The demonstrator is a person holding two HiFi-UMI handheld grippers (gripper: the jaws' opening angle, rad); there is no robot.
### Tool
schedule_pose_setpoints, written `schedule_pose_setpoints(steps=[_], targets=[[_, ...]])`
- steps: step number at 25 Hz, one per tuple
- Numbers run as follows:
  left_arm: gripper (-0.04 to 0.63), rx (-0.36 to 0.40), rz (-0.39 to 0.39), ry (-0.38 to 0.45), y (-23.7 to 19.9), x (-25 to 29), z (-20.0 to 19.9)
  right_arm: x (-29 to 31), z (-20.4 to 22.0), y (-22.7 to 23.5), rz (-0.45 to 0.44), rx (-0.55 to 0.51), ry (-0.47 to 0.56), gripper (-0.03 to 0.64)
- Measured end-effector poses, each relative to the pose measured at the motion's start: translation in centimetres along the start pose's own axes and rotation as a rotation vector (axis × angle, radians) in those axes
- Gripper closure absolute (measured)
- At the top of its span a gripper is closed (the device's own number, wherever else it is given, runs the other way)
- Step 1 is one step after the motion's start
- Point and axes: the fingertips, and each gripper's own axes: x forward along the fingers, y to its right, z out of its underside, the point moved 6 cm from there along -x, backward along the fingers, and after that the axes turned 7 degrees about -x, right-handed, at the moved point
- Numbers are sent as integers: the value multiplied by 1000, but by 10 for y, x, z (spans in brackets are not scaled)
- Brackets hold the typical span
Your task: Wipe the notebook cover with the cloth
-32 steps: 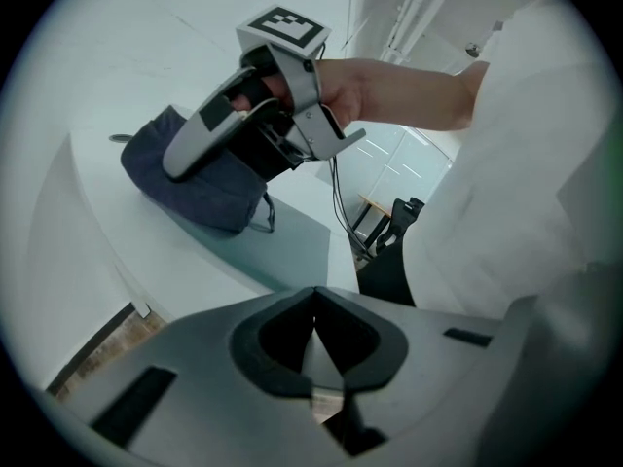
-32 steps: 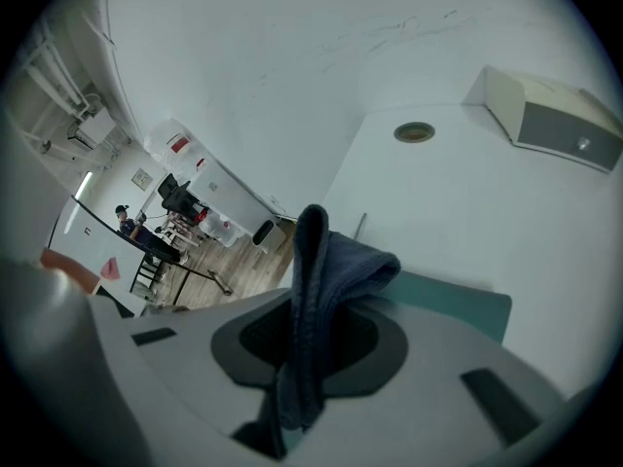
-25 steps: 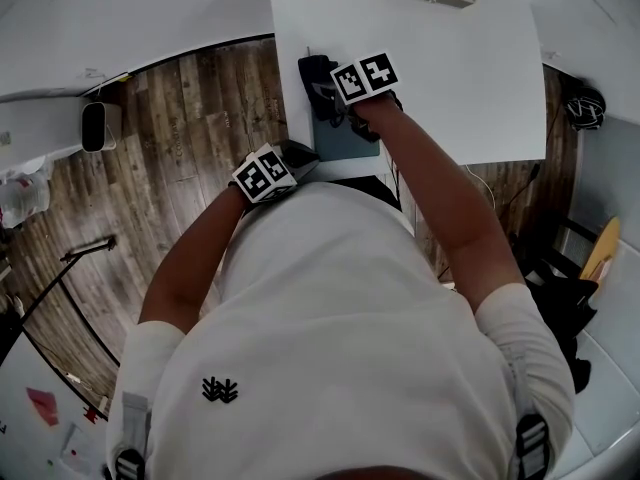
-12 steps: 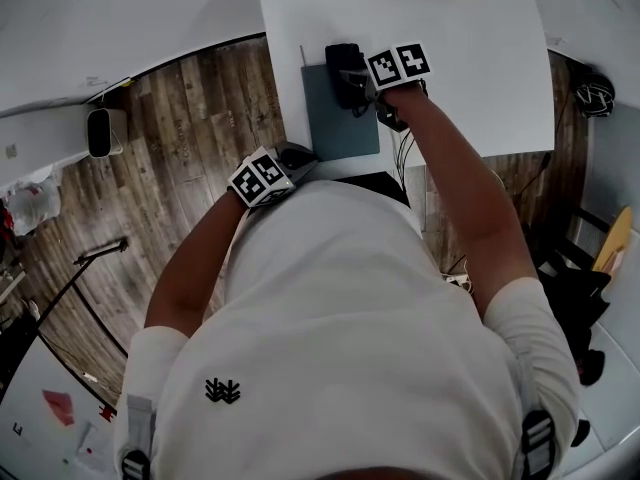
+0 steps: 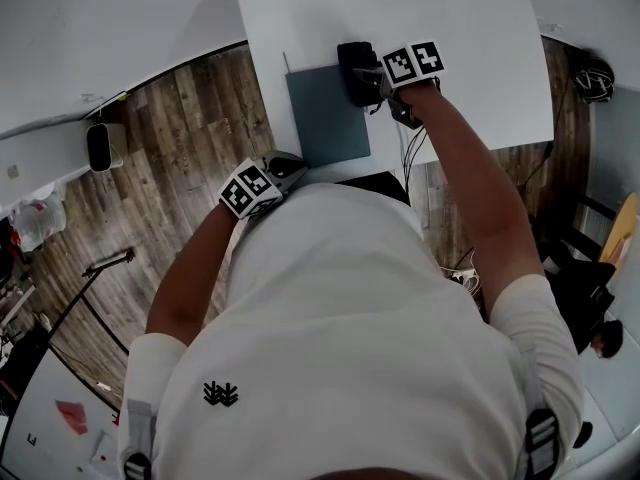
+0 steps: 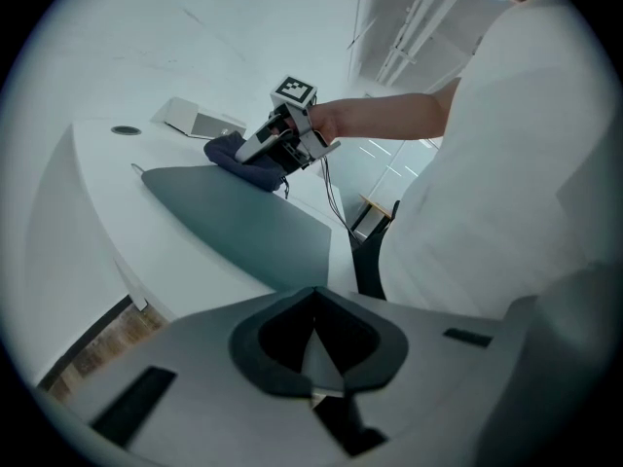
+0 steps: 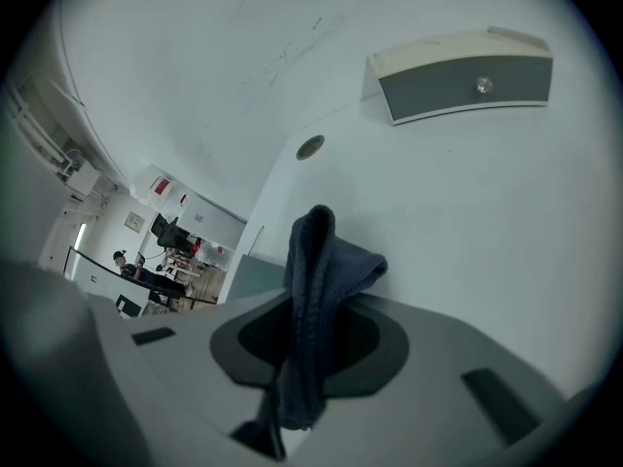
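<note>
A dark teal notebook [image 5: 325,118] lies flat on the white table [image 5: 480,88]. My right gripper [image 5: 368,80] is shut on a dark blue cloth [image 5: 354,71], which rests at the notebook's far right corner. In the right gripper view the cloth [image 7: 313,295] hangs bunched between the jaws, and a sliver of the notebook [image 7: 245,276] shows to the left. My left gripper [image 5: 287,166] is shut and holds nothing; it hovers at the table's near edge by the notebook's near left corner. The left gripper view shows the notebook [image 6: 243,227], the cloth [image 6: 237,151] and the right gripper [image 6: 277,142] beyond.
A flat grey box [image 7: 465,78] sits at the back of the table, with a round cable hole [image 7: 310,147] to its left. Wooden floor [image 5: 190,138] lies left of the table. A cable [image 5: 408,158] hangs from the table's near edge.
My right gripper has carried the cloth across the notebook toward its far right corner, and more of the cover now shows. The left gripper has barely moved.
</note>
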Motion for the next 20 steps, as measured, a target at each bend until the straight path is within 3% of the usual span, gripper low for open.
schedule_pose_setpoints(steps=[5,14,20], targets=[[589,-9,3,-2,0,0,1,-14,7,22,86,-18,-4,557],[589,-60,-9,-10,0,-1,-3,-36,26,29,163,-77,43,557],[589,-89,-20,78,0,-19,-19,-51,58,12,261,-114,62,557]])
